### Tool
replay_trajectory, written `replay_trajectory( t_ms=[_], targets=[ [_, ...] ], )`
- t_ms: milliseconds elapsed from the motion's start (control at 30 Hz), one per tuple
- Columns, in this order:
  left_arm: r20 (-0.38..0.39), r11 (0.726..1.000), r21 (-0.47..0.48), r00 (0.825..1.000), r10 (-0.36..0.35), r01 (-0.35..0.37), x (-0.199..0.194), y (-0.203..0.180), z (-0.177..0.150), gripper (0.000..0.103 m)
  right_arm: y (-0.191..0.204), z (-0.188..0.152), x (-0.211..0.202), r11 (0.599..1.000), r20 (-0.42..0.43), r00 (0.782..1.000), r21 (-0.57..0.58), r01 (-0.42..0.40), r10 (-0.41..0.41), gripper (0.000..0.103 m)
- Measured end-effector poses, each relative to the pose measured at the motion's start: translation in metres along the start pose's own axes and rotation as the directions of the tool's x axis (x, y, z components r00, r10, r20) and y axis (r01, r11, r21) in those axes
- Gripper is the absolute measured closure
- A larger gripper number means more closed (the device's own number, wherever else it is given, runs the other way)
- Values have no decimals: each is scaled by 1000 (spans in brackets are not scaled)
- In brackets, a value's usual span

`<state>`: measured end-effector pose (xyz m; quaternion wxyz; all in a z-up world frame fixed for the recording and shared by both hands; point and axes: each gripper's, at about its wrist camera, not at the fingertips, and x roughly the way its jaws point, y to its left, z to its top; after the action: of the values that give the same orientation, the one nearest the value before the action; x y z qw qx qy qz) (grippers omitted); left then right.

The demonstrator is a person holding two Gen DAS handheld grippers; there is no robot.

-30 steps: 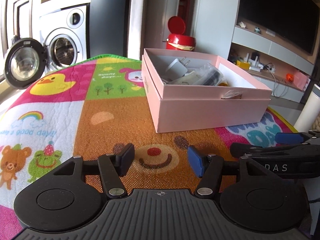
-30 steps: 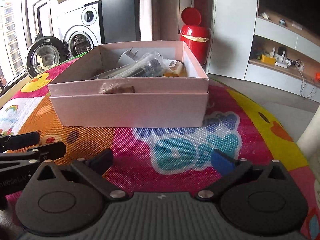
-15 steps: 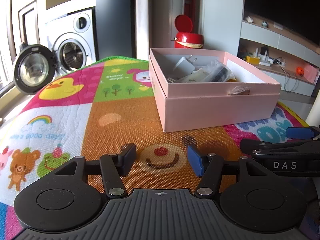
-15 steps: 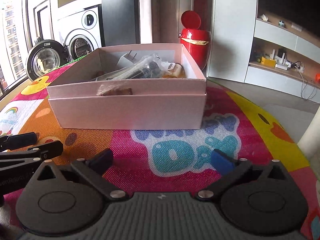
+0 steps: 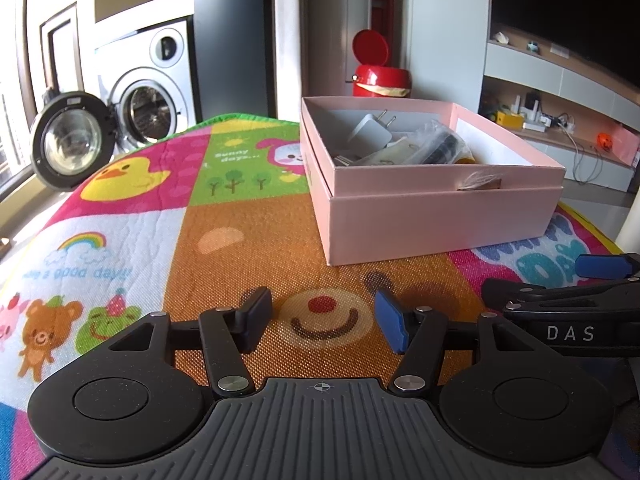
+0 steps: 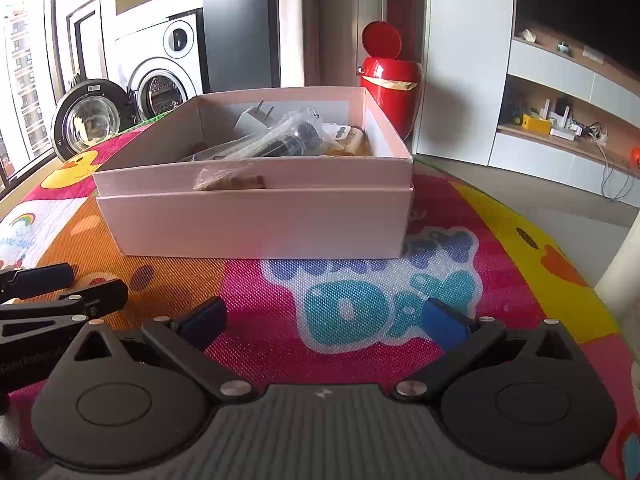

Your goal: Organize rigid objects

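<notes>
Right wrist view: the pink box (image 6: 256, 220) sits squarely ahead of the right gripper (image 6: 324, 320), its long front wall running across the line of the fingers. Jaws spread wide, nothing between them, only the play mat (image 6: 500, 248) below. Contents visible over the rim: a white plug adapter (image 6: 254, 118), a dark cylinder in a clear bag (image 6: 280, 140) lying slantwise with its long axis running from near-left to far-right, and a yellowish item (image 6: 352, 146) in the far right corner (identity unclear).

Left wrist view: the left gripper (image 5: 320, 318) is also open, somewhat less wide, and empty. From here the box (image 5: 440, 220) lies ahead and off to the right, one corner turned toward the camera; the adapter (image 5: 370, 134) leans against the far-left wall. The right gripper's fingers show at the right edge, beside the left one.

Judgement: the right gripper faces the box head-on and looks the nearer; a reach over the front wall would meet the bagged cylinder at a slant, so the wrist likely needs turning.
</notes>
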<state>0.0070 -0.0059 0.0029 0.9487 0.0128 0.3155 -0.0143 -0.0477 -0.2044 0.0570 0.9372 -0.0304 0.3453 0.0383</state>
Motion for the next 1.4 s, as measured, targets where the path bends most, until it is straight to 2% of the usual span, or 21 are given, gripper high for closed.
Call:
replay_trajectory(
  t_ms=[1400],
  targets=[
    [0,1000,-6,1000,-5,5,-3,-1,-2,39,0,0,0,1000,1,1000,-3,3,-3,0]
  ],
)
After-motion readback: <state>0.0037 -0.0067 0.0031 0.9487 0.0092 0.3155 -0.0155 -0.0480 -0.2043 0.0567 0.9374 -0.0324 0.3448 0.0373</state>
